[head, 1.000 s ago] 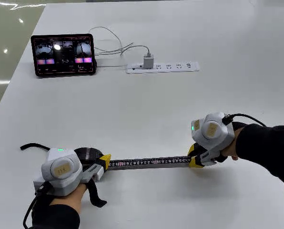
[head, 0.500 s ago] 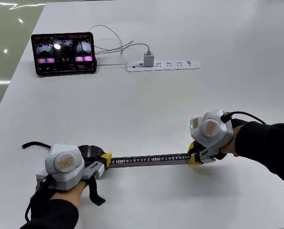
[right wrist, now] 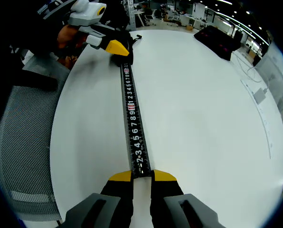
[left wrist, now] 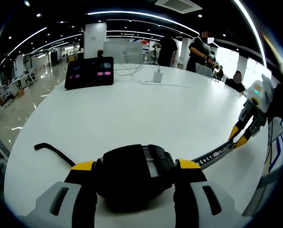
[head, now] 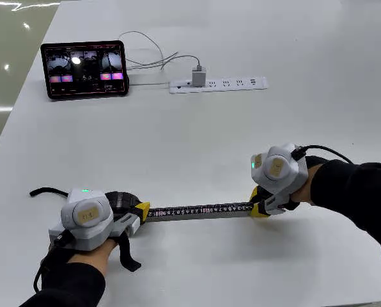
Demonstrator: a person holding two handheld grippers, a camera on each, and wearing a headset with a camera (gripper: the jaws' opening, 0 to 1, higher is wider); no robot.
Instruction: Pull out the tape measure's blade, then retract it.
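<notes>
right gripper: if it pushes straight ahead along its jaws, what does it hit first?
The right gripper is shut on the end of the blade and points along it. Going straight on, it would probably first meet the tape measure case, clamped in the left gripper.

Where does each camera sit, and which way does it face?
Head view: on the headset, facing down at the table; sleeves show.
Left gripper view: on the left gripper, facing over the tape case toward the tablet.
Right gripper view: on the right gripper, facing along the blade.
Both show their own jaws and the blade.
</notes>
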